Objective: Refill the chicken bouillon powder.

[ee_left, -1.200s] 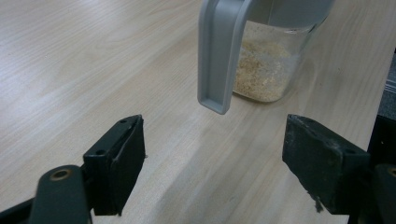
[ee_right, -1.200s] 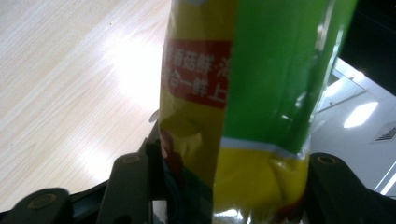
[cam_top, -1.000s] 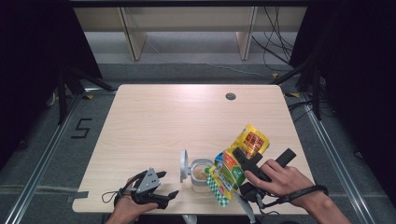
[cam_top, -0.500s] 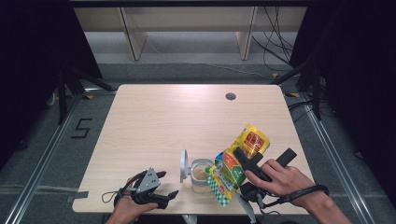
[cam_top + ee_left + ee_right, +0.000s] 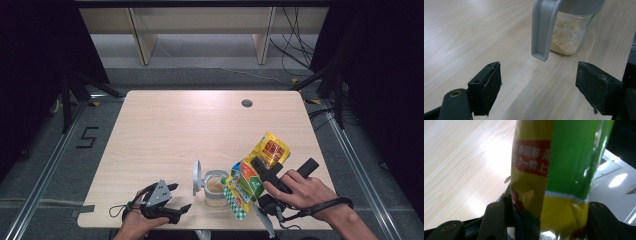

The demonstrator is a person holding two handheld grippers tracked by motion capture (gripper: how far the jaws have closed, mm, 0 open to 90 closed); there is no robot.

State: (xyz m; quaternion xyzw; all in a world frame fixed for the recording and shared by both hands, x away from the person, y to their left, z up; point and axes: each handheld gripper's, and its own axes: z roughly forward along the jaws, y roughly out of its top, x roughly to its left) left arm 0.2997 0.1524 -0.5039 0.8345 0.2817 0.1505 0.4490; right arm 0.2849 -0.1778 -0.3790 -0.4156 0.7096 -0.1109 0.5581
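Gripping a yellow-green pouch (image 5: 252, 176) near the surface's (image 5: 175, 130) front edge, right gripper (image 5: 264, 170) fingers clamp its sides, pouch tilted with its lower end over the open jar (image 5: 216, 187). Left gripper (image 5: 162, 200) rests by the front-left edge, fingers spread wide, nothing between them. Jar's grey lid (image 5: 197, 177) stands flipped up. Hole (image 5: 246, 103) near the far edge.

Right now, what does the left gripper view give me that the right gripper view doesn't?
Left gripper view: open jaws of the left gripper with nothing between them, and ahead a clear jar holding pale granules, its grey lid flipped open. Right gripper view: the right gripper shut on a yellow and green packet, its printed face close to the lens. Both: the light wood table.
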